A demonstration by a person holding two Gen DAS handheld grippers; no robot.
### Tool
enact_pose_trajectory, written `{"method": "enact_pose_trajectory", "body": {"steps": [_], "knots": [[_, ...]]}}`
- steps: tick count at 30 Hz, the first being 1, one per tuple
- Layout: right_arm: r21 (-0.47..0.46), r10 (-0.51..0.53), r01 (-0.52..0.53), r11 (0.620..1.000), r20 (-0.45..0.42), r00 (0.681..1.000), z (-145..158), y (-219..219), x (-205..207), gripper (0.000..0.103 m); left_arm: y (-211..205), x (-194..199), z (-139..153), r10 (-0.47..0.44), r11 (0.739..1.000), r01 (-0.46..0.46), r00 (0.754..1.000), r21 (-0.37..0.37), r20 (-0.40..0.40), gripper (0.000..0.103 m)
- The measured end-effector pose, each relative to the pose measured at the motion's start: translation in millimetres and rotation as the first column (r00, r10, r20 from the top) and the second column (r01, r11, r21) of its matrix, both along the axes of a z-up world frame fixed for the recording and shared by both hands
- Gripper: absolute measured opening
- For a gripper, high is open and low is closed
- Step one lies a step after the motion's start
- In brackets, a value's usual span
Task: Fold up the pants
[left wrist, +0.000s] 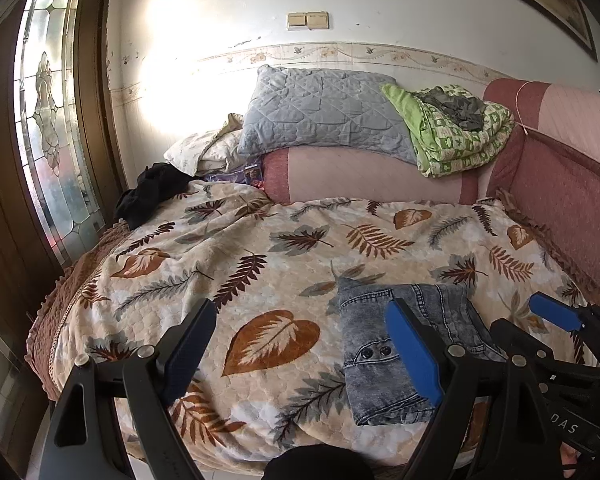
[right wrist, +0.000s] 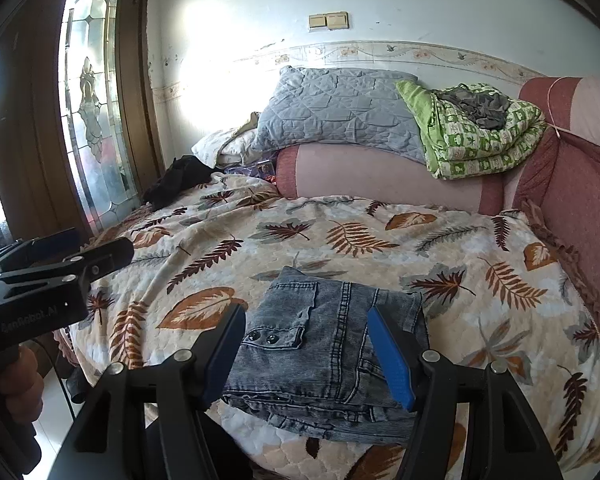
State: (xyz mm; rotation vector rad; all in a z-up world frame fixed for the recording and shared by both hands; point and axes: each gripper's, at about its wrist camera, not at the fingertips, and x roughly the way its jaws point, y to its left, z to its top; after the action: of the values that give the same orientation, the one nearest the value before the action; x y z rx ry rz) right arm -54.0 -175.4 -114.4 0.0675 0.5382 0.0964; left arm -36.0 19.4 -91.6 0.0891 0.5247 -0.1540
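Denim pants (right wrist: 324,352) lie folded at lower centre; we keep both tongs, left gripper (left wrist: 300,356) and right gripper (right wrist: 308,356), wide and empty, and only press the bundle flat.

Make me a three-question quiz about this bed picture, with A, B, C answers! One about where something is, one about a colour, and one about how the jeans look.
1. Where does the green patterned quilt lie?
A. On the floor
B. On the pink sofa arm, beside the grey pillow
C. On top of the jeans

2. What colour are the pads inside the gripper fingers?
A. Blue
B. Red
C. Yellow

3. How are the jeans right now?
A. Hanging on the door
B. Spread out flat at full length
C. Folded into a small bundle on the leaf blanket

Answers:
1 B, the quilt sits up on the arm, next to the pillow.
2 A, blue pads show in both wrist views.
3 C, stacked layers show at the bundle's near edge, and neither the left gripper nor the right gripper grips it.
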Motion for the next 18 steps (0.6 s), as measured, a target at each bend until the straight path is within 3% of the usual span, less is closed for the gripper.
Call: {"method": "enact_pose_trajectory", "body": {"steps": [18], "knots": [[-0.032, 0.03, -0.03, 0.999, 0.016, 0.999, 10, 18, 7, 0.067, 17, 2, 5, 0.024, 0.999, -0.024, 1.0, -0.026, 0.007, 0.087]]}}
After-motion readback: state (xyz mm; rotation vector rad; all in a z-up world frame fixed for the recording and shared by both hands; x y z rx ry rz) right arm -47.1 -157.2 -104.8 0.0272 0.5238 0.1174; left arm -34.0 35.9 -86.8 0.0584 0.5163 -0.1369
